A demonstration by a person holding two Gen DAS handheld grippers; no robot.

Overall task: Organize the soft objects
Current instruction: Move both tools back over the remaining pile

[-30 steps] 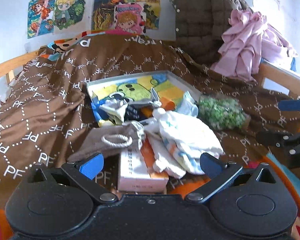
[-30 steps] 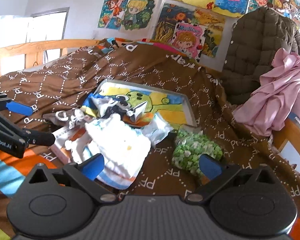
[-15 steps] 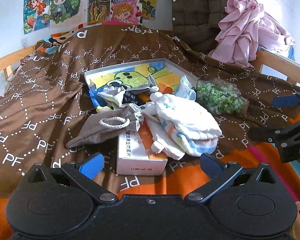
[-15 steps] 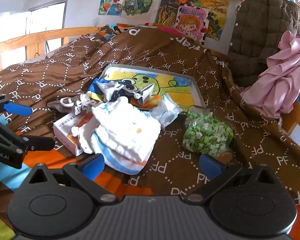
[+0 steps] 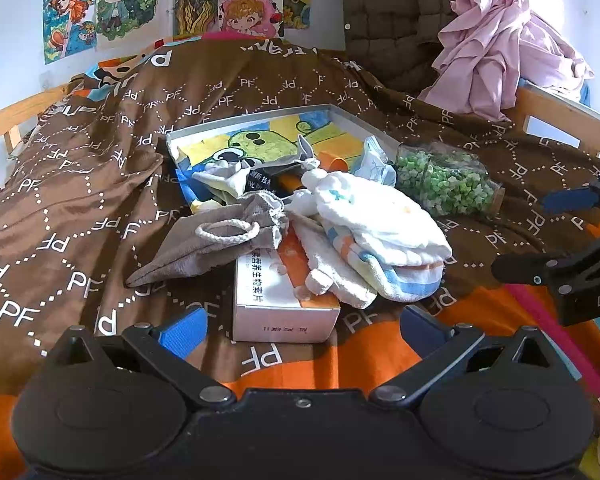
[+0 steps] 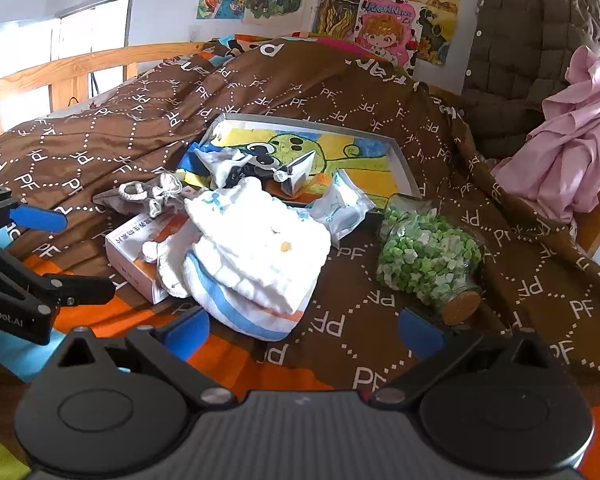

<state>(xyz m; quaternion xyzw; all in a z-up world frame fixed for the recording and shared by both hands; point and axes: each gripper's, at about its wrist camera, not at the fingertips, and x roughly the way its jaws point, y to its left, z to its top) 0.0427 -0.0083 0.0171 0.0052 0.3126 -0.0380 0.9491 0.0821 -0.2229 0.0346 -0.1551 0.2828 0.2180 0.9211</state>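
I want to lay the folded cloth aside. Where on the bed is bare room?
Bare quilt lies left of the grey pouch and picture tray, and along the near edge before the white box. Between towel and jar is narrower. The pile itself is crowded.

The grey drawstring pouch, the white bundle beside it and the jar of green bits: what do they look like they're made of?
Grey drawstring pouch: soft matte fabric, perhaps velour; it slumps and has a twisted white cord.
White bundle: layered cotton-like cloth, gauzy and matte, with blue and orange stripes at its folded edges.
Jar: clear, glossy glass or plastic, cannot tell which; the stopper looks like cork.
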